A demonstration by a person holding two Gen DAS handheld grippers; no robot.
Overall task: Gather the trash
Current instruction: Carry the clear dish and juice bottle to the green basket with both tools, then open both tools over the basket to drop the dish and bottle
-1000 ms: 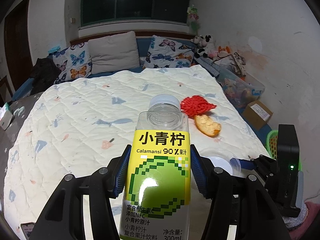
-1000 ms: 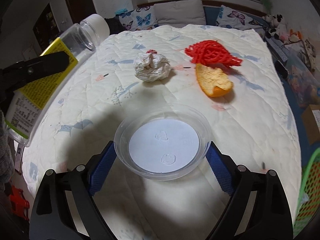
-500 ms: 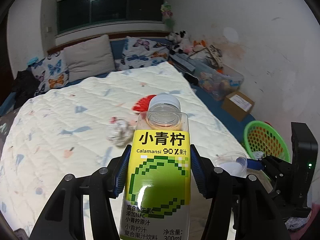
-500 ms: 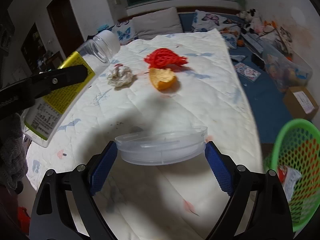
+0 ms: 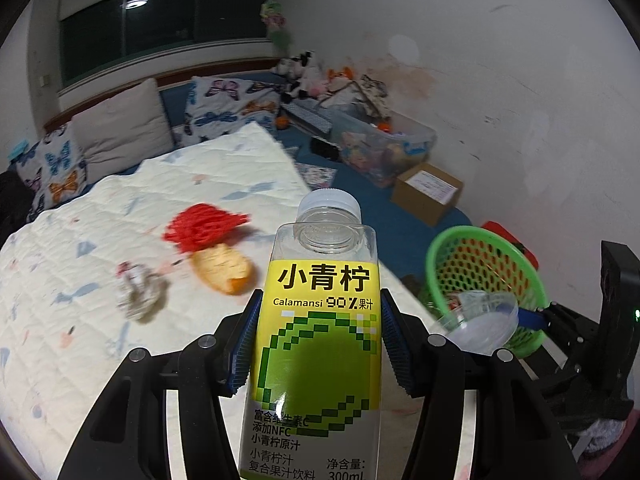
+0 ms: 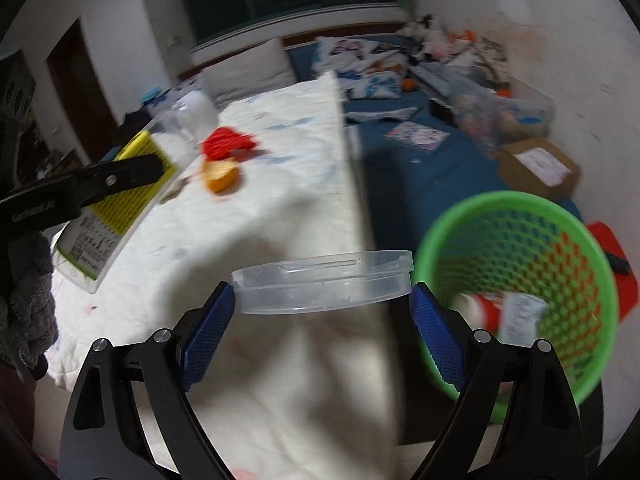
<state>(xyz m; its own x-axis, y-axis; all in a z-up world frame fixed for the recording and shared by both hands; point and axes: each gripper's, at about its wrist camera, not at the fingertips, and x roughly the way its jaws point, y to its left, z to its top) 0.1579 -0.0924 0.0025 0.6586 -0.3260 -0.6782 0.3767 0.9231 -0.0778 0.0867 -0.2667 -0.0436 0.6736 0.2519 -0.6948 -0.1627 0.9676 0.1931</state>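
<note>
While you look through the left wrist camera, your left gripper (image 5: 320, 344) is clamped on the bottle (image 5: 320, 320): both blue pads (image 5: 244, 344) press its yellow-green label from either side. The bottle stands upright in the grip, clear above the label, white cap (image 5: 329, 202) on. Behind it the quilt (image 5: 80, 280) carries three pieces of trash: a red net (image 5: 204, 228), an orange peel (image 5: 222, 268) touching the net's near edge, and a crumpled tissue (image 5: 138, 290) just left of the peel. Off the bed's right side sits the green basket (image 5: 480, 248), and your right gripper (image 5: 520, 316) reaches in from the right, holding the clear dish (image 5: 480, 328) tilted in front of the basket's rim. A cardboard box (image 5: 428, 192) lies on the blue floor beyond.

Over to the right wrist view, blurred as it is: your right gripper (image 6: 322, 312) pinches the dish (image 6: 322, 282) by its opposite edges, pads (image 6: 208, 336) tight to the rim, the dish held level and seen edge-on. It hangs over the bed's corner, just left of the basket (image 6: 520, 216), not yet above the opening. Inside the basket you can see a red-and-white wrapper (image 6: 504, 312). At the left edge your left gripper (image 6: 80, 184) shows side-on, closed on the bottle (image 6: 132, 176), which leans away toward the pillows. Past it the net (image 6: 226, 144) and the peel (image 6: 220, 176) lie on the quilt (image 6: 280, 184), touching each other.
</note>
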